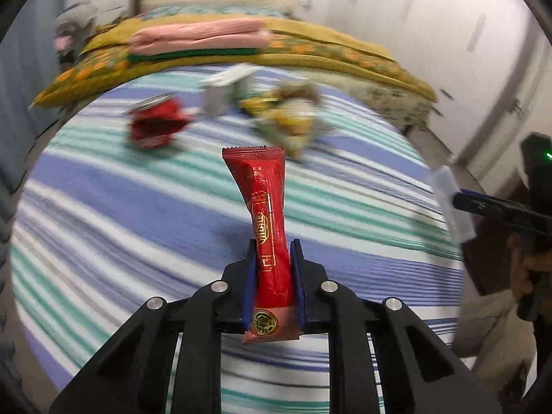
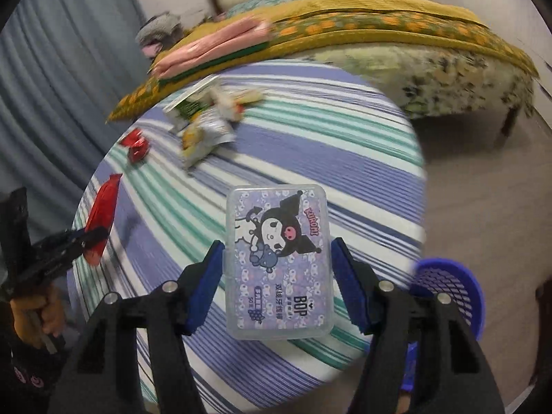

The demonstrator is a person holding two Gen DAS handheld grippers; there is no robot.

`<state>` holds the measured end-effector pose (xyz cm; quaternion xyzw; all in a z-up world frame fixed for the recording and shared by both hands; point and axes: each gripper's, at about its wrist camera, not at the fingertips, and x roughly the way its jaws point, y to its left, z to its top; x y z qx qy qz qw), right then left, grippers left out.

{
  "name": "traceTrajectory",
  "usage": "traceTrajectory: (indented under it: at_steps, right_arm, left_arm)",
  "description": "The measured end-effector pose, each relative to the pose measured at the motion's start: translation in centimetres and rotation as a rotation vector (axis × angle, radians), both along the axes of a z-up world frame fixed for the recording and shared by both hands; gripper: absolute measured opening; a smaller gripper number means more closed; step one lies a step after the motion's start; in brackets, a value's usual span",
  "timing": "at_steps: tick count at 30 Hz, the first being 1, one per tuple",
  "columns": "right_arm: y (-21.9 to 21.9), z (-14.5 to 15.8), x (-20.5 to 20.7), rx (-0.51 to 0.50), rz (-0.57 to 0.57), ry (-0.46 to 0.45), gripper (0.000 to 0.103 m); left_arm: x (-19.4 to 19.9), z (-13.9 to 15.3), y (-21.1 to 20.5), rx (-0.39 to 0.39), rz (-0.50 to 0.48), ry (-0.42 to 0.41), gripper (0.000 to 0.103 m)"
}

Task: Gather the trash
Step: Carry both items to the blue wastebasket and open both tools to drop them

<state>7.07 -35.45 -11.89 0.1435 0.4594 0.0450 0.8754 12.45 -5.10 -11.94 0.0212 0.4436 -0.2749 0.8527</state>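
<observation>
Trash pile [image 1: 276, 110] motion-blurred, wrapper [image 1: 269, 241] tool-pinched [image 1: 274, 258]

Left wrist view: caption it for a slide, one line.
Left gripper pinches a red snack wrapper above the striped tablecloth.

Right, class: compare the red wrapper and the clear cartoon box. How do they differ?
The red wrapper is long, thin, soft and opaque; the cartoon box is flat, rigid, rectangular and see-through at its edges. The left tongs are shut on the wrapper; the right tongs are wider apart around the box. Both are held above the striped table.
</observation>
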Motion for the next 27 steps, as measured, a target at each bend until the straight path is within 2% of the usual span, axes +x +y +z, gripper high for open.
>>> traceTrajectory:
  at_steps: [5,9,13,16,21,27]
  right_arm:
    - [-6.9,-0.6,-3.9,-0.01,-0.138,0.001,0.062]
    - [-11.9,-2.3,-6.2,-0.01,-0.242,0.03,0.062]
    - [-16.3,-4.8,-8.4,0.002,-0.339,0.057,0.062]
    - [-18.8,-6.6,-9.9,0.018,-0.396,0.077,0.062]
    - [-21.4,-8.8,-11.0,0.057,-0.451,0.105,0.062]
    - [-23.0,-10.3,-11.3,0.098,-0.479,0.104,0.063]
  left_arm:
    - [-3.7,1.8,-8.3,-0.048,-0.171,-0.009,0.017]
    - [-6.2,2.3,-15.5,-0.085,-0.305,0.023,0.017]
    - [-8.6,1.9,-22.0,-0.068,-0.41,0.039,0.018]
    - [-9.8,0.7,-26.5,-0.049,-0.459,0.061,0.018]
    - [-10.2,-3.2,-32.9,0.005,-0.499,0.116,0.018]
    - [-9.6,-7.6,-36.5,0.057,-0.522,0.151,0.019]
